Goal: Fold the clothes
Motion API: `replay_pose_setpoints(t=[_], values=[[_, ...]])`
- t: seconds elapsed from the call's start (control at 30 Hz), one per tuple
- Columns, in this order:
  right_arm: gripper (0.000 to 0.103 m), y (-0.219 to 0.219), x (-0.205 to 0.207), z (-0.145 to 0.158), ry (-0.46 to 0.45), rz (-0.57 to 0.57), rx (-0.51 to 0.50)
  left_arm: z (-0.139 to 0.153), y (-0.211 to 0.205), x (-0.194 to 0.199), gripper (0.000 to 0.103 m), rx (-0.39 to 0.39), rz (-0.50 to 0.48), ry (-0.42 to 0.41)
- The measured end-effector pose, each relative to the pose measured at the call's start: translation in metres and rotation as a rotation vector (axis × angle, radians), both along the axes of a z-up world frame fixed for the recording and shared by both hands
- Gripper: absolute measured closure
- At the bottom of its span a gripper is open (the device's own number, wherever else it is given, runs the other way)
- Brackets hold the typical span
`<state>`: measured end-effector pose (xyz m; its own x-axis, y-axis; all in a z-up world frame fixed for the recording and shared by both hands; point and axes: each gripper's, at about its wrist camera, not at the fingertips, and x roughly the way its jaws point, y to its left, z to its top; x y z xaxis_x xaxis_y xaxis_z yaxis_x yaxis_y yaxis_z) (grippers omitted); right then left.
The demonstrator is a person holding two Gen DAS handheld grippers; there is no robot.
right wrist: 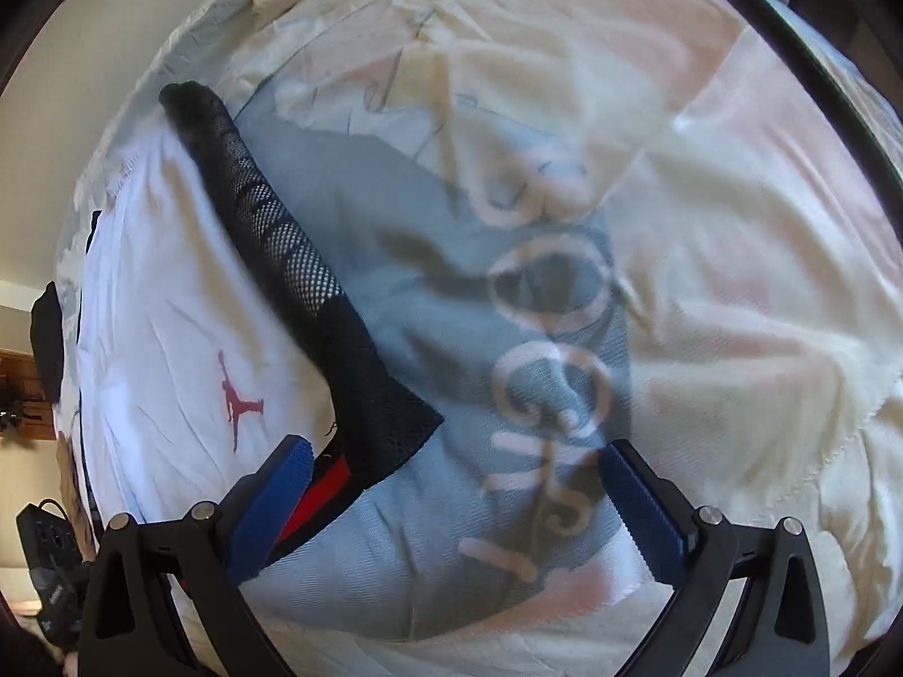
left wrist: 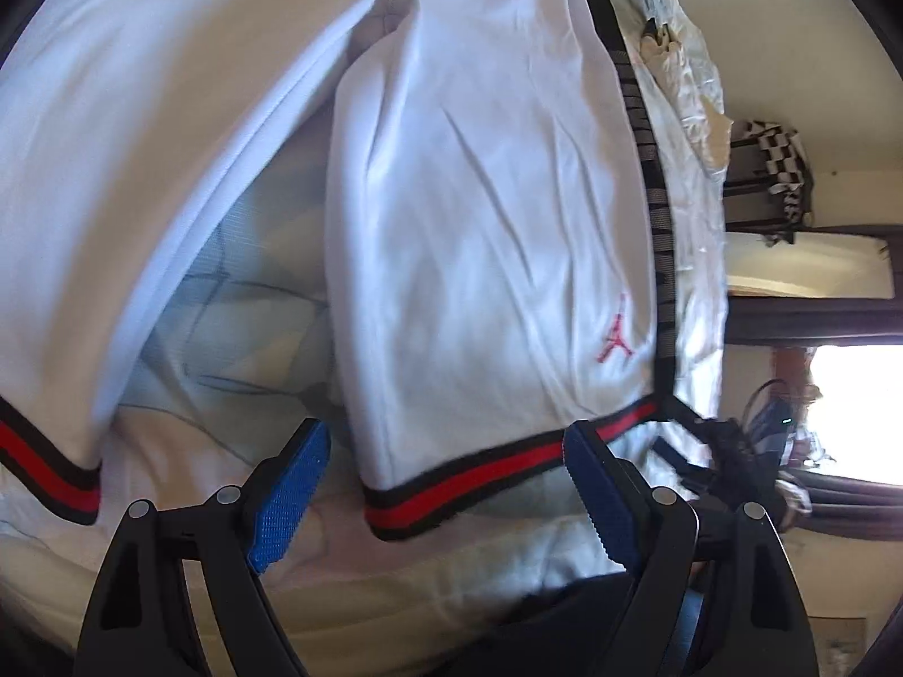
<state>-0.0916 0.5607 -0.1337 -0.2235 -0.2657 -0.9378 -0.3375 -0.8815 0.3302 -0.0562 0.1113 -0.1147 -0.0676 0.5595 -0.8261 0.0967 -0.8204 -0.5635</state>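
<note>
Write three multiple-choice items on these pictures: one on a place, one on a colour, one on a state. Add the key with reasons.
1. Where do the white shorts lie?
A. on a patterned bedcover
B. on a wooden floor
C. in a basket

2. What colour is the small logo on the shorts?
A. green
B. red
C. yellow

3. How does the left gripper stand?
A. shut on the hem
B. shut on nothing
C. open, hem band between its fingers

Key: 1 A, the cover shows around the shorts. 2 B, the figure is red in both views. 3 C, both blue pads stand apart from the fabric.
</note>
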Motion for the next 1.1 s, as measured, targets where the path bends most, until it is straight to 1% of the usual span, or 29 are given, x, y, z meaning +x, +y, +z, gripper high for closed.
replay_pose_setpoints(t=[0.07,0.2,0.33,0.43,0.5,0.63,0.67,0.7,0.83,0.9,0.93,0.97,1.0,1.03,1.07,1.1], values=[[0.0,0.002,-0.001,-0.003,-0.01,-0.013,-0.014,-0.008,-0.001,0.003,0.018,-0.029,0.0,-0.01],[0.0,0.004,-0.002,-0.004,-0.011,-0.025,-0.032,-0.018,-0.002,0.007,0.018,-0.014,0.011,-0.035],[0.0,0.008,-0.001,-0.004,0.0,-0.023,-0.057,-0.017,-0.001,0.006,0.018,-0.028,-0.016,-0.03],[0.0,0.006,-0.003,-0.002,0.002,-0.01,-0.05,-0.017,0.0,0.004,0.018,-0.025,-0.023,-0.034],[0.0,-0.003,-0.007,-0.002,-0.027,0.023,-0.002,-0.017,0.003,0.003,0.013,-0.019,-0.03,-0.027],[0.0,-0.04,-0.025,-0.009,-0.155,0.191,0.204,-0.014,0.009,0.005,0.013,-0.047,-0.058,0.0],[0.0,-0.046,-0.027,-0.011,-0.17,0.208,0.235,-0.013,0.011,0.005,0.013,-0.051,-0.069,0.005],[0.0,-0.045,-0.027,-0.01,-0.167,0.198,0.231,-0.013,0.01,0.005,0.013,-0.046,-0.073,0.007],[0.0,-0.033,-0.025,-0.001,-0.125,0.141,0.151,-0.015,-0.001,0.001,0.013,0.034,-0.032,-0.014],[0.008,-0.031,-0.023,0.012,-0.096,0.153,0.107,-0.015,-0.007,-0.001,0.013,0.077,-0.014,-0.028],[0.015,-0.03,-0.024,0.022,-0.063,0.161,0.071,-0.014,-0.008,-0.001,0.013,0.095,-0.012,-0.024],[0.013,-0.029,-0.026,0.035,-0.006,0.173,0.012,-0.012,-0.008,-0.003,0.013,0.114,-0.01,-0.018],[0.009,-0.029,-0.029,0.046,0.053,0.187,-0.054,-0.01,-0.007,-0.004,0.013,0.127,-0.013,-0.011],[0.0,-0.028,-0.034,0.054,0.098,0.2,-0.129,-0.009,-0.005,-0.006,0.013,0.137,-0.018,-0.006],[0.0,-0.026,-0.04,0.057,0.12,0.209,-0.211,-0.009,-0.004,-0.007,0.013,0.145,-0.027,-0.005],[0.0,-0.024,-0.047,0.055,0.123,0.21,-0.288,-0.01,-0.004,-0.009,0.013,0.157,-0.03,-0.009]])
